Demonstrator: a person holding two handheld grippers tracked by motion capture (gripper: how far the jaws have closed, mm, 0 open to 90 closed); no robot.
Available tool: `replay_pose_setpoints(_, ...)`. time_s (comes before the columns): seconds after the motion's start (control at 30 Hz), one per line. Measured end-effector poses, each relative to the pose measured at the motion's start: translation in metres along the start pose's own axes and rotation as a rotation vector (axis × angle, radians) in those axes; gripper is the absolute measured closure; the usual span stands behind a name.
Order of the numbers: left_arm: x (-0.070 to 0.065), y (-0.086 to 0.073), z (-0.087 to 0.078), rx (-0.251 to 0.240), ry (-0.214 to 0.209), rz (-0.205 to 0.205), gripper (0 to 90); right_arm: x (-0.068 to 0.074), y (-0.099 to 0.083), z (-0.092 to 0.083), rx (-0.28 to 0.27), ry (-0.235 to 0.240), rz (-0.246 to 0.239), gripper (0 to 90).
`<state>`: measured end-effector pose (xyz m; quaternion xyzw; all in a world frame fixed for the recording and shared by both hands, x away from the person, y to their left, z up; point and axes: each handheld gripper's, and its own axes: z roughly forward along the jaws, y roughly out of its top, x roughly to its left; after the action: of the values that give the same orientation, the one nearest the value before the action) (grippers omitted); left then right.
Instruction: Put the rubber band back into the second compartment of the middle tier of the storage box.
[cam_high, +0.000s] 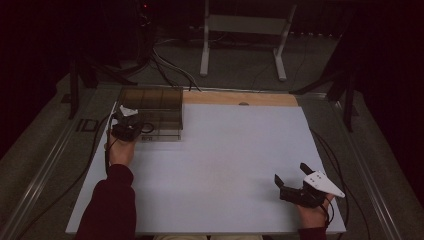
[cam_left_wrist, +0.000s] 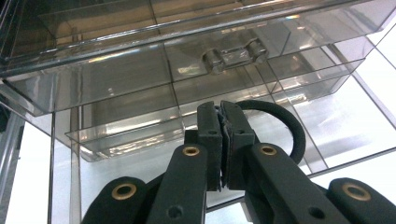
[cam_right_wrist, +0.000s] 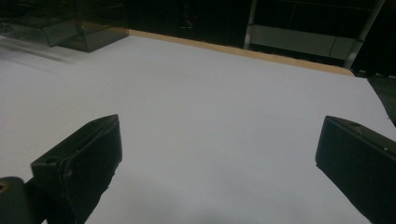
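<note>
At the far left of the white table (cam_high: 225, 150) we see a clear plastic organiser box (cam_high: 152, 112) with smoky walls, divided into several compartments. It has a hinged lid with a small moulded clasp (cam_left_wrist: 233, 56). We can read no label or writing on it.

The left gripper (cam_high: 131, 127) is at the front edge of this box. In the left gripper view its jaws are pressed together on a black hair band (cam_left_wrist: 280, 121), a thin round loop with a matt, fabric-like surface. The loop stands out to one side of the jaws, in front of the box compartments.

The right gripper (cam_high: 292, 181) is near the front right corner of the table, well apart from the box. Its jaws are spread wide, with only bare table between them.

Beyond the table there are a wooden strip (cam_high: 240, 98), a white metal stand (cam_high: 245, 30) and dark cables (cam_high: 170, 65) on the floor.
</note>
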<state>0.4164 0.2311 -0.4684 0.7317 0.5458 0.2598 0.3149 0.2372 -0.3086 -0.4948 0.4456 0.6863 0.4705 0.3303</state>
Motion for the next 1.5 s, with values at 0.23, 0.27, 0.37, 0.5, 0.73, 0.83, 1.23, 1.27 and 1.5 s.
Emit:
replay_pose_setpoints(0.23,-0.001,-0.002,0.004,0.013,0.006,0.005,88.6,0.0,0.0,0.0,0.001,0.0,-0.001,0.9)
replay_pose_setpoints(0.27,-0.001,-0.002,0.004,0.013,0.006,0.005,88.6,0.0,0.0,0.0,0.001,0.0,-0.001,0.9)
replay_pose_setpoints(0.37,-0.003,-0.003,0.007,0.023,0.004,0.008,88.6,0.0,0.0,0.001,0.001,0.001,-0.004,0.9)
replay_pose_setpoints(0.5,-0.004,-0.002,0.009,0.026,0.007,0.008,88.1,0.0,0.0,0.001,0.001,0.0,-0.005,0.9)
replay_pose_setpoints(0.73,-0.006,-0.003,0.012,0.037,0.003,0.011,87.1,0.0,0.0,0.001,0.002,0.0,-0.005,0.9)
replay_pose_setpoints(0.83,-0.006,-0.003,0.012,0.04,-0.003,0.01,79.4,0.0,0.0,0.001,0.003,0.0,-0.004,0.9)
replay_pose_setpoints(1.23,-0.001,-0.001,0.002,-0.062,-0.077,-0.073,31.4,0.0,0.0,0.001,0.005,-0.001,-0.003,0.9)
replay_pose_setpoints(1.27,0.0,-0.001,0.001,-0.084,-0.086,-0.091,24.8,0.0,0.0,0.001,0.005,0.0,-0.002,0.9)
replay_pose_setpoints(1.5,0.001,0.0,-0.003,-0.101,-0.094,-0.09,1.3,0.001,-0.001,0.001,0.009,-0.001,-0.004,0.9)
